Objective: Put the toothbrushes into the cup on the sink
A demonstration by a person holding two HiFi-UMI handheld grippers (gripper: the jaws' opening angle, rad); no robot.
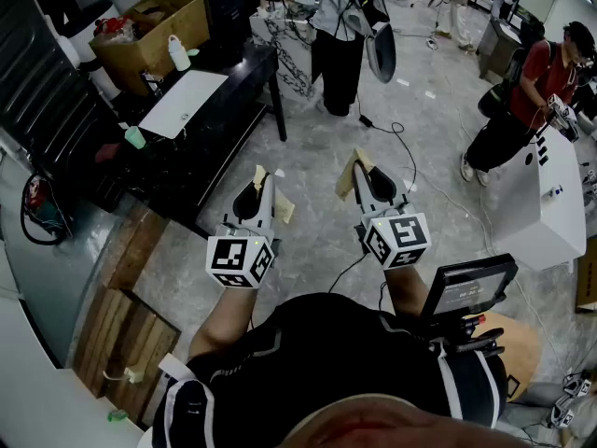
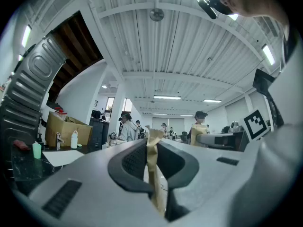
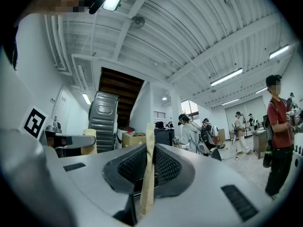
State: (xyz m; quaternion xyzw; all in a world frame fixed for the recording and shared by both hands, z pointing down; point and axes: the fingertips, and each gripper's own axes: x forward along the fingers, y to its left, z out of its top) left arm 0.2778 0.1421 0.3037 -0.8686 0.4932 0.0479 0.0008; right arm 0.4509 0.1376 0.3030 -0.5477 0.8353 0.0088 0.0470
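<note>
In the head view both grippers are held close in front of my body, above the grey floor, pointing away from me. My left gripper (image 1: 262, 179) has its jaws together, with only the beige tape of its pads between them, as the left gripper view (image 2: 152, 148) shows. My right gripper (image 1: 360, 167) is likewise shut with nothing in it (image 3: 149, 143). A small green cup (image 1: 135, 137) stands on the black counter (image 1: 215, 110) to the far left, also in the left gripper view (image 2: 36, 150). No toothbrush shows in any view.
On the counter lie a white board (image 1: 187, 101), a white bottle (image 1: 177, 52) and a cardboard box (image 1: 149, 26) with clutter. People stand at the back (image 1: 340, 26) and right (image 1: 527, 101). A white cabinet (image 1: 546, 203) is at right; cables cross the floor (image 1: 401, 147).
</note>
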